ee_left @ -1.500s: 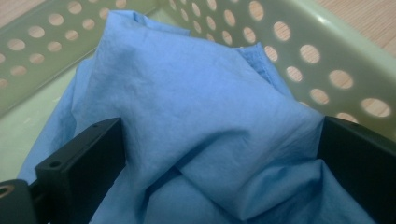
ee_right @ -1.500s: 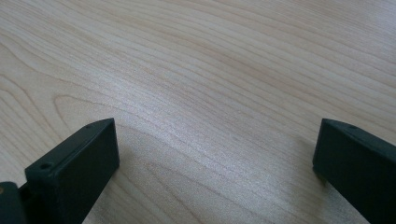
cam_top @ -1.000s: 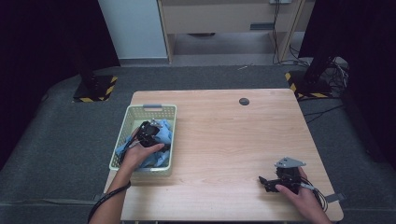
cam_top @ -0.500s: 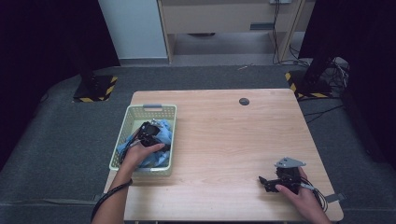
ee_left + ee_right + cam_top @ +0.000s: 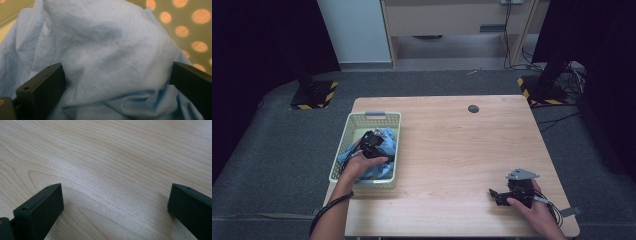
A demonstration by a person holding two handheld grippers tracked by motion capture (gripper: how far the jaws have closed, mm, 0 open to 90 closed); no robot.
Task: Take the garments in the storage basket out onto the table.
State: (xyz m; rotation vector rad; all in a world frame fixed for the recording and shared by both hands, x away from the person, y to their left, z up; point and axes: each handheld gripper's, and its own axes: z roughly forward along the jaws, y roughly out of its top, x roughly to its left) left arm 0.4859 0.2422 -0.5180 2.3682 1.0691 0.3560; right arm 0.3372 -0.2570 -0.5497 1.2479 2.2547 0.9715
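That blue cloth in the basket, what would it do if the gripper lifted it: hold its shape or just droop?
Most likely droop: the blue cloth lies crumpled in soft folds, so it looks floppy. It seems thin and finely creased, so probably light. Bunched between the open jaws of the left gripper, it would likely trail over the rim of the basket and might snag there.

We find no text, label, brand, number or sign that we can read anywhere in these views.
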